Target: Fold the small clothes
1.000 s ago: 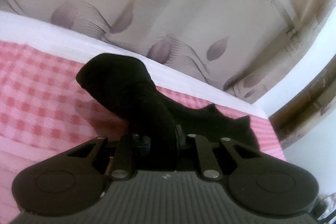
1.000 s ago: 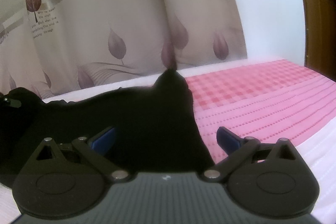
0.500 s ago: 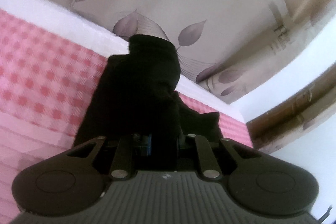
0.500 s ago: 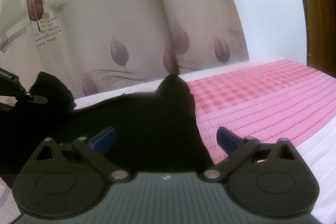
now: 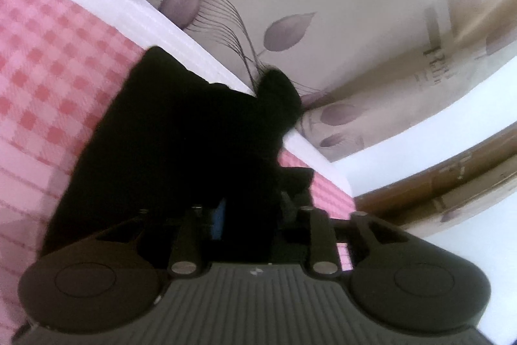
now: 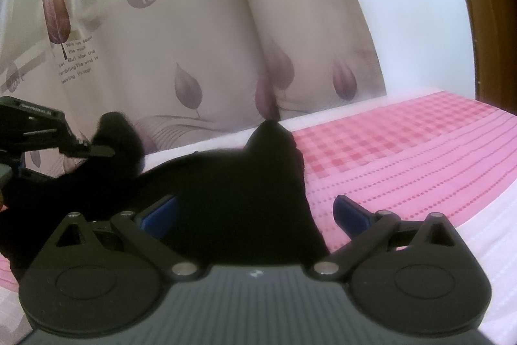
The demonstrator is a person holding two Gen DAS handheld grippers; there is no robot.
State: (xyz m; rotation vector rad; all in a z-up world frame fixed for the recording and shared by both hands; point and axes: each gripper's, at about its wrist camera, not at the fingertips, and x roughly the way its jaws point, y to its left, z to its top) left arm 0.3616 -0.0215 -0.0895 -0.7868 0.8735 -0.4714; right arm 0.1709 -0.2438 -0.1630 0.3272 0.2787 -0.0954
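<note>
1. Left gripper is clamped on the black garment, lifting one end off the pink checked bedspread.
2. Right gripper has its blue pads spread wide apart, with the garment's other end lying between them.
3. Leaf-printed curtain hangs behind the bed.
</note>
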